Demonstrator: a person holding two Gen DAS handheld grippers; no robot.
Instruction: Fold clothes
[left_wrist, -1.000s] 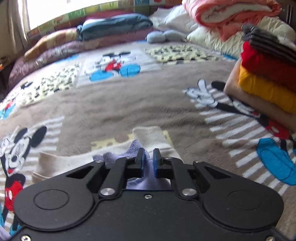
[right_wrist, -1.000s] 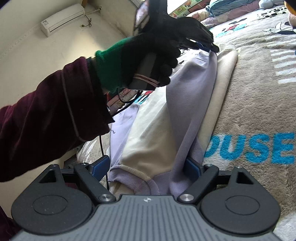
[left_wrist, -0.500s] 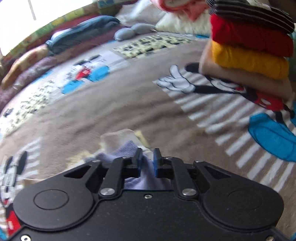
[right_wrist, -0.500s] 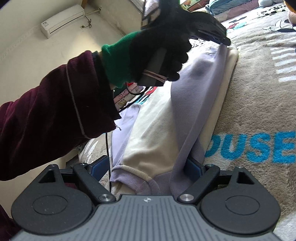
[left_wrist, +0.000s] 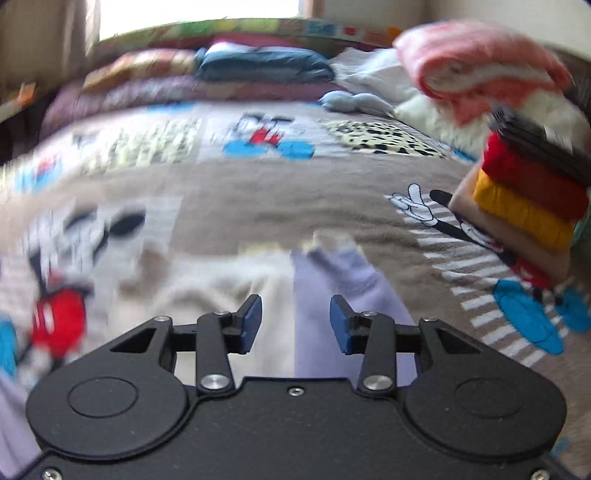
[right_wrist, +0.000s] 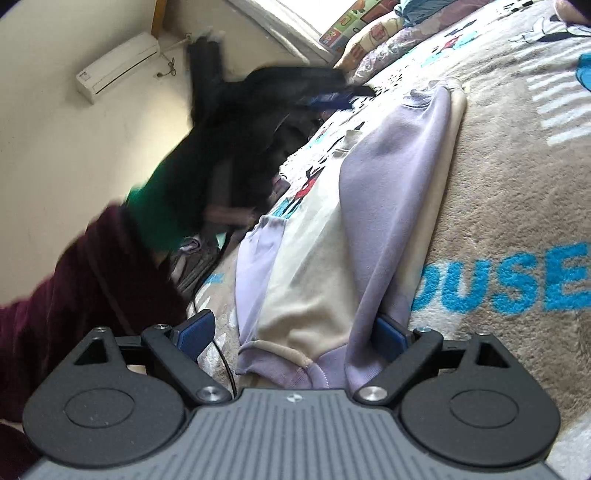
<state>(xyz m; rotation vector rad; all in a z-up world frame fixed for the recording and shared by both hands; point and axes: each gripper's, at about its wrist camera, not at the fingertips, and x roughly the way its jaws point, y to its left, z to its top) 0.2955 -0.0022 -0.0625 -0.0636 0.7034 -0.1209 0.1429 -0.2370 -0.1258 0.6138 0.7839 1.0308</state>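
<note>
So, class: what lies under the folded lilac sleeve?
The lilac sleeve lies on the sweatshirt's cream body, which rests on the cartoon blanket. The cream panel beneath the sleeve is covered.

left hand-held gripper (left_wrist: 295, 319) opening, empty, above lilac-and-cream garment (left_wrist: 325, 280) — cartoon blanket (left_wrist: 258, 192) beneath

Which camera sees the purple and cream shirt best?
The right wrist view: the purple and cream shirt lies sharp along its whole folded length on the blanket. The left wrist view shows only a blurred piece beyond the tongs.
</note>
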